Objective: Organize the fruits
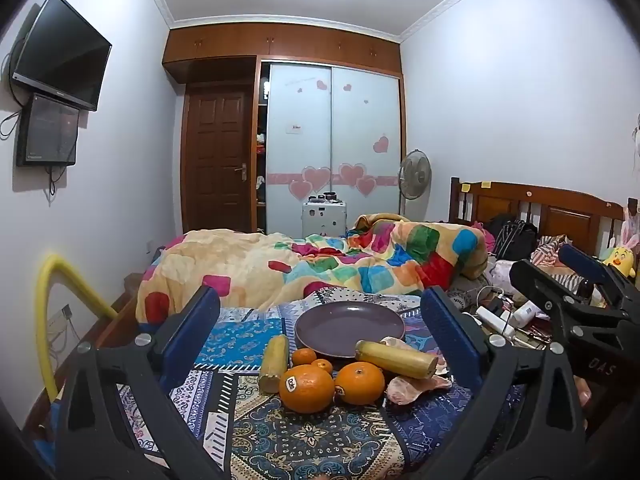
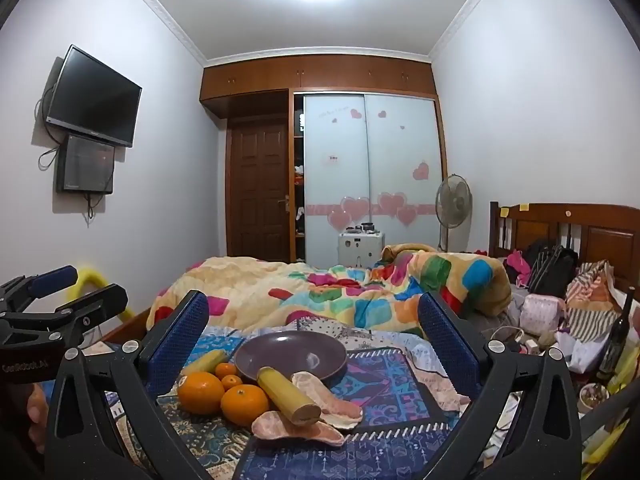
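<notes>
**Fruit piled beside an empty plate, both grippers open**

We hold our left gripper [image 1: 320, 320] and right gripper [image 2: 312, 324] low in the frame, each with its fingers spread wide apart and gripping nothing. The fruit sits at lower centre on the patterned cloth [image 1: 280, 440], just in front of the purple plate [image 1: 350, 326].

What could go wrong, in our judgement: the two big oranges [image 1: 307, 388] [image 1: 359, 383] touch each other, and the two small oranges [image 1: 304, 356] sit tight behind them. Closing on one could nudge its neighbour, and round fruit on soft bedding may roll off. One banana [image 1: 396, 359] rests partly on the plate's near rim and on some pinkish peel [image 1: 416, 386], so lifting it might tip or drag the plate. The other banana [image 1: 274, 362] leans against the sticker-marked orange, and pulling it could shift the pile. Both grippers are close together, so they might collide.

As for containers, the plate is the only one we see, and it holds nothing inside.
</notes>
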A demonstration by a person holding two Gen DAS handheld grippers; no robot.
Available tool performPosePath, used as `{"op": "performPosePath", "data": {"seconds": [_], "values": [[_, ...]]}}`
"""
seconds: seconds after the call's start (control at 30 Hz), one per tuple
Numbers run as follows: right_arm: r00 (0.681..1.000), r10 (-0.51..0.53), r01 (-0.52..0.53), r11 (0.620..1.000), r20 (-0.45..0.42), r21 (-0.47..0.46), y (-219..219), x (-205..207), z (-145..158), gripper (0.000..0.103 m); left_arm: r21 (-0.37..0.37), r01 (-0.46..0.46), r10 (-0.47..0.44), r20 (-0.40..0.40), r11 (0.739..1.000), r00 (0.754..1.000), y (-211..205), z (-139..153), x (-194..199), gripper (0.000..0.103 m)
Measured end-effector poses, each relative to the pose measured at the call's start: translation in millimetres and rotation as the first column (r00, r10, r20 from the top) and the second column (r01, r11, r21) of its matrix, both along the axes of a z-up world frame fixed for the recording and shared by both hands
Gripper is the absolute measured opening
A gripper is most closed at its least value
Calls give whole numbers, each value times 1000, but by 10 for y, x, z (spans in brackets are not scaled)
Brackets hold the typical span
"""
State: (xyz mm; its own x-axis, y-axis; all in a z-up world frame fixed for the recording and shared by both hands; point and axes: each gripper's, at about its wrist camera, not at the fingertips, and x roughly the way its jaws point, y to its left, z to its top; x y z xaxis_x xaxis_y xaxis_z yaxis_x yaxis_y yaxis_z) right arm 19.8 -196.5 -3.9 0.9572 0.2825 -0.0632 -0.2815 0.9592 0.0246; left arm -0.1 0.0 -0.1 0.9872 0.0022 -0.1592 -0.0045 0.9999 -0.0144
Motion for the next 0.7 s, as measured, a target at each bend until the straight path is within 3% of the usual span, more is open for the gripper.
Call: {"op": "performPosePath", "data": {"seconds": [0.13,0.7], "values": [[1000,4,-4,1000,-4,2,5,2,7,103,27,-8,8,0,1000,1000,-77,7,-14,102],[999,34,-33,999,-13,14,137,34,-26,103,-12,-23,22,-19,1000,1000,81,-79,7,102]]}}
